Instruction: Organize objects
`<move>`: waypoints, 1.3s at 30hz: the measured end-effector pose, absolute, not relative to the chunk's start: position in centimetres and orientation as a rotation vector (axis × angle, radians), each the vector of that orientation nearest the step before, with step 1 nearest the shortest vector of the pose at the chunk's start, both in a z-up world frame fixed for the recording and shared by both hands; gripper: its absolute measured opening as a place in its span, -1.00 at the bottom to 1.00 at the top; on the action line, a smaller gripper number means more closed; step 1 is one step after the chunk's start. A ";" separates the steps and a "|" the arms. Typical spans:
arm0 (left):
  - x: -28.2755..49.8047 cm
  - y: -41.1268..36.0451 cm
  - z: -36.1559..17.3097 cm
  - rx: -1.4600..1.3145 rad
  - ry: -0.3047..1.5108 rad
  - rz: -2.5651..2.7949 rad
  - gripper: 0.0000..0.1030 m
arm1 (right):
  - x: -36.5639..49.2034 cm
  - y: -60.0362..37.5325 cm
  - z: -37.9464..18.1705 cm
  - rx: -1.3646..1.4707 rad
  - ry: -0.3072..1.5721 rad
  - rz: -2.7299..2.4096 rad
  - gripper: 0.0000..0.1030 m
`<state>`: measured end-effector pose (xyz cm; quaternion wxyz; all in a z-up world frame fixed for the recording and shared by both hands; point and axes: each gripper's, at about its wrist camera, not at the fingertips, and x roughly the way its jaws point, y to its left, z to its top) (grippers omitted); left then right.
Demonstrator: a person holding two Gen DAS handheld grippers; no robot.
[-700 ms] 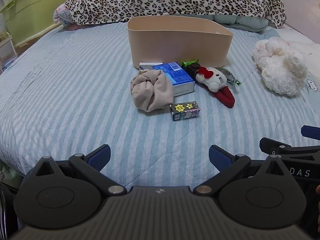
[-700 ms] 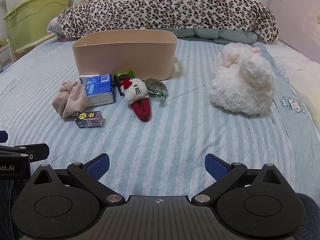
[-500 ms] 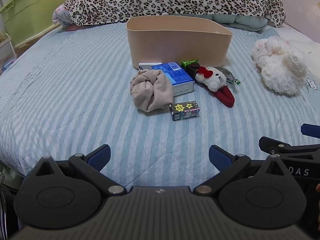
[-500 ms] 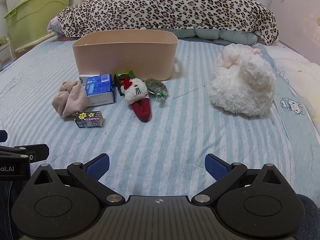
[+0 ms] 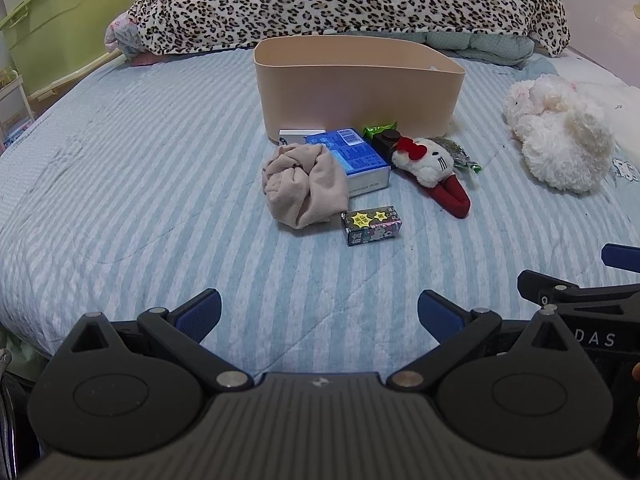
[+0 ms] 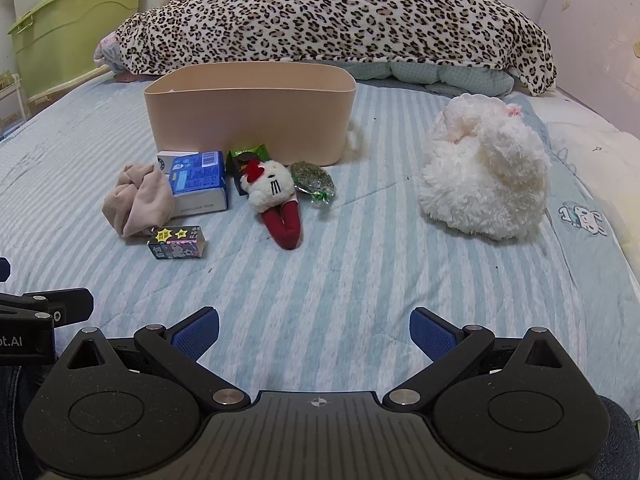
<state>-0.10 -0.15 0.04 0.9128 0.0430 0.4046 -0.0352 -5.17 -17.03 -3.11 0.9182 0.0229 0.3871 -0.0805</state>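
Both claws hang low with fingers spread and nothing held, left gripper [image 5: 319, 312] and right gripper [image 6: 315, 330] side by side, the clutter heaped ahead against the beige bin [image 6: 251, 114], small carton [image 5: 371, 225] nearest, likely staged for quick drops.

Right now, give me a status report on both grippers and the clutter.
Left gripper open, empty. Right gripper open, empty. Clutter unsorted in front of beige bin; small star box nearest. Path clear.
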 end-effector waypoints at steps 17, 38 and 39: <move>1.2 0.8 -0.8 0.084 0.853 -0.080 1.00 | -4.0 -16.6 -3.2 0.008 0.796 -0.146 1.00; 9.0 1.1 -1.3 0.118 0.834 -0.228 1.00 | 5.3 -17.5 -3.6 -0.036 0.847 -0.023 0.77; 9.6 1.0 -1.4 0.120 0.831 -0.230 1.00 | 6.0 -17.5 -3.9 -0.036 0.857 -0.023 0.75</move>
